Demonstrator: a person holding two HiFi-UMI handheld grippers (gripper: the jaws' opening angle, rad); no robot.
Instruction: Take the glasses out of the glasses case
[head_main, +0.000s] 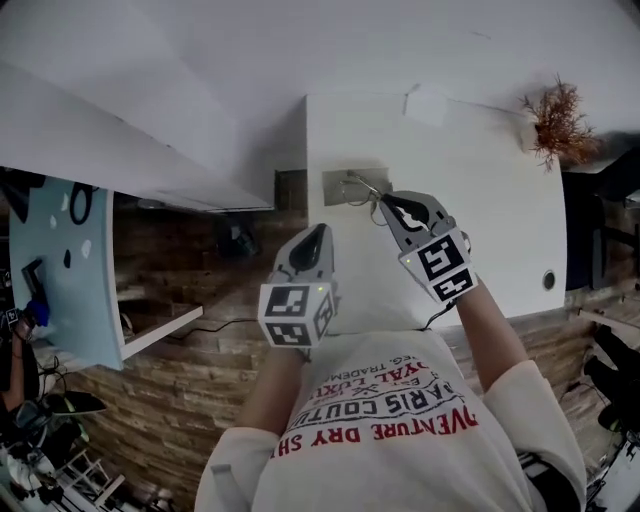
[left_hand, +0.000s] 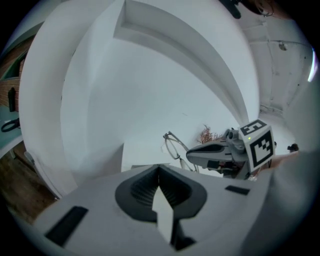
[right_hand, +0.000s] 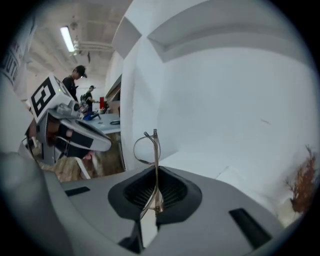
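The glasses (head_main: 362, 186), thin metal frames, hang above the white table (head_main: 500, 200) with one temple clamped in my right gripper (head_main: 385, 205). In the right gripper view the jaws are shut on that temple (right_hand: 156, 172), and the glasses (right_hand: 150, 145) stand up from them. The grey glasses case (head_main: 340, 185) lies just beyond, at the table's left edge. My left gripper (head_main: 318, 232) hovers in front of the case, apart from it. Its jaws (left_hand: 159, 170) are shut with nothing between them. From there I see the glasses (left_hand: 174, 146) and the right gripper (left_hand: 192, 155).
A dried reddish plant (head_main: 558, 122) stands at the table's far right corner. A round hole (head_main: 548, 280) is near the right front edge. White walls rise behind the table. A teal table (head_main: 60, 270) stands to the left, and people (right_hand: 77, 80) are in the distance.
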